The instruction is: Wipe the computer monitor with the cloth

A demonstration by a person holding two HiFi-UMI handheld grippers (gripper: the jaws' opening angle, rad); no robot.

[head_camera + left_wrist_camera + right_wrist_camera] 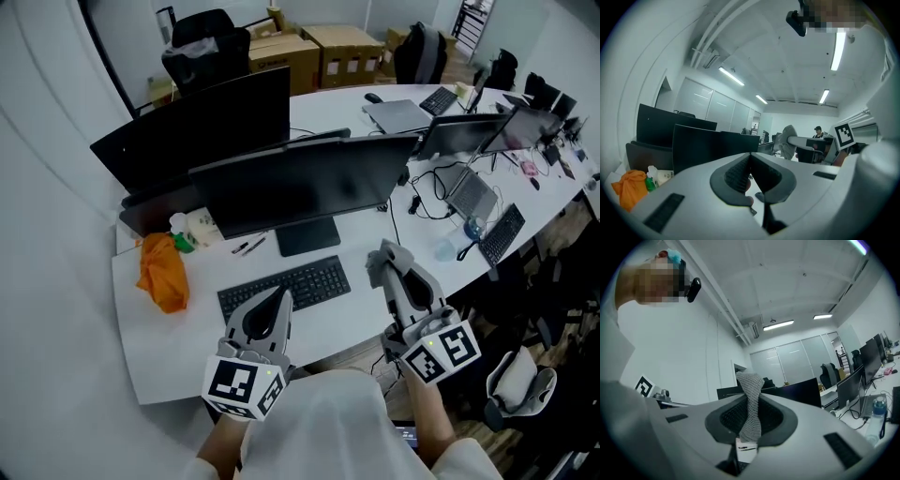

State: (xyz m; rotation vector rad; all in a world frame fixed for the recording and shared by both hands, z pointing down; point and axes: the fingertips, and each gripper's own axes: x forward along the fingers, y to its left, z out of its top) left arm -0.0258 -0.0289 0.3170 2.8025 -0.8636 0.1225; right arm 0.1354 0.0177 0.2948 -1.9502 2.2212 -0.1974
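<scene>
A wide black monitor (pixel 305 187) stands on the white desk (pixel 178 333), with a black keyboard (pixel 284 287) in front of it. My right gripper (pixel 385 255) is shut on a grey knitted cloth (pixel 751 404), held low to the right of the keyboard. The cloth (pixel 379 263) sticks out past the jaws' tips. My left gripper (pixel 279 298) hovers over the keyboard's near edge, shut with nothing between its jaws. In the left gripper view the monitor (pixel 712 147) is ahead and the right gripper with the cloth (pixel 789 140) is to the right.
An orange cloth (pixel 161 272) and small bottles (pixel 186 234) lie left of the monitor. A second monitor (pixel 202 127) stands behind it. Laptops (pixel 459 141), cables, another keyboard (pixel 502 234) and a water bottle (pixel 473 228) fill the desk to the right. Chairs and boxes stand beyond.
</scene>
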